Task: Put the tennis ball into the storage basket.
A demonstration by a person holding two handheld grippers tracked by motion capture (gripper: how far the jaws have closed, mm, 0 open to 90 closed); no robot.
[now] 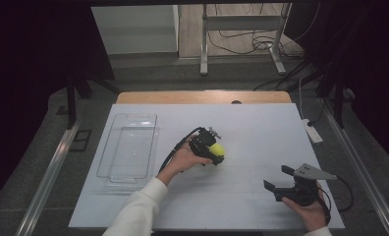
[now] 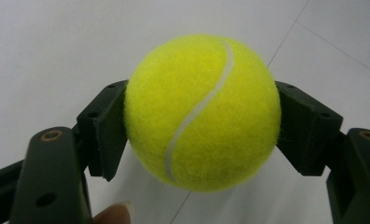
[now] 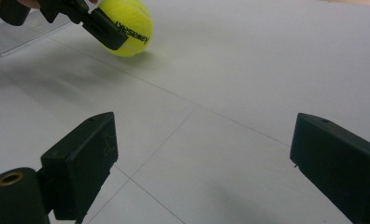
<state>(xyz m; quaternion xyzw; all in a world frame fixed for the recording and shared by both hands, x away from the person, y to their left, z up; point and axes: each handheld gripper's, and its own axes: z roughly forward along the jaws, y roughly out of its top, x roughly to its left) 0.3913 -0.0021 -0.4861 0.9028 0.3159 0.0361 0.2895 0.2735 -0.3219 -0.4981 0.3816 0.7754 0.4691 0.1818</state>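
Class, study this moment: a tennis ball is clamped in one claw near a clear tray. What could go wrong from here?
1. The left claw grips the fuzzy yellow-green tennis ball only at its round sides, so it might slip out and roll across the white table.
2. The clear plastic rectangular tray looks light; a dropped ball may bounce out.
3. The right claw stands open and apart, too far to catch it.

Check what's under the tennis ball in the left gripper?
Under the tennis ball, clamped by the left gripper, lies bare white table with a thin seam line. The right gripper view shows its shadow beneath. The ball covers its underside, so contact with the table can't be told.
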